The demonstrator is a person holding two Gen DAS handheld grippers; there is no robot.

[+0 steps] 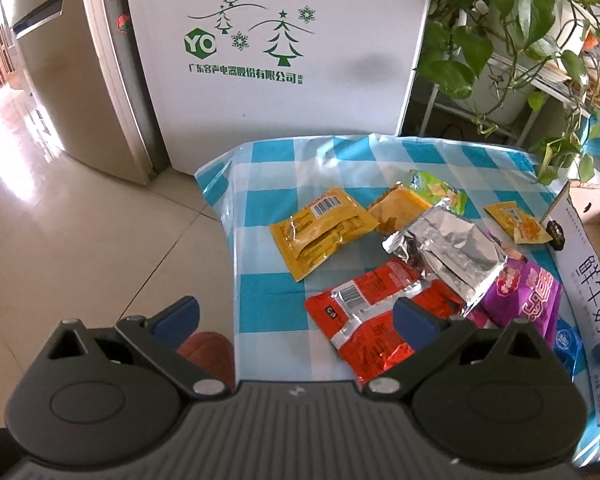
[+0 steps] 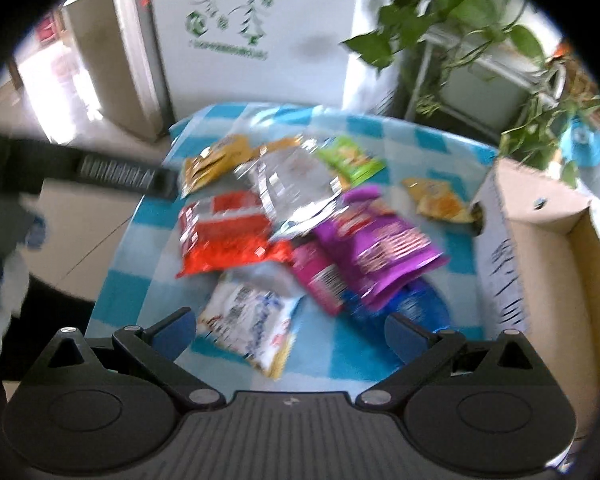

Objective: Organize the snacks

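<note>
A loose heap of foil and plastic snack packets lies on the blue-and-white checked tablecloth (image 1: 260,292). A crinkled silver foil bag (image 1: 446,256) rests on top of a glossy red packet (image 1: 364,320) and a purple pouch (image 1: 528,292). A flat yellow packet (image 1: 320,228) sits just beside them, and a green packet (image 1: 440,188) and a small orange sachet (image 1: 518,222) lie farther back. In the right wrist view a white-and-blue packet (image 2: 252,320) lies nearest. An open cardboard box (image 2: 540,260) stands at the right edge of the heap.

Both tools hang above the pile, tilted down. The left gripper (image 1: 296,320) and the right gripper (image 2: 288,328) have their tongs spread wide, with nothing pinched.

No packet looks sorted yet, so this reads as the approach before a first pick. The next move likely calls for lowering one gripper onto a top-lying packet, closing on an edge, and carrying it to the box.
</note>
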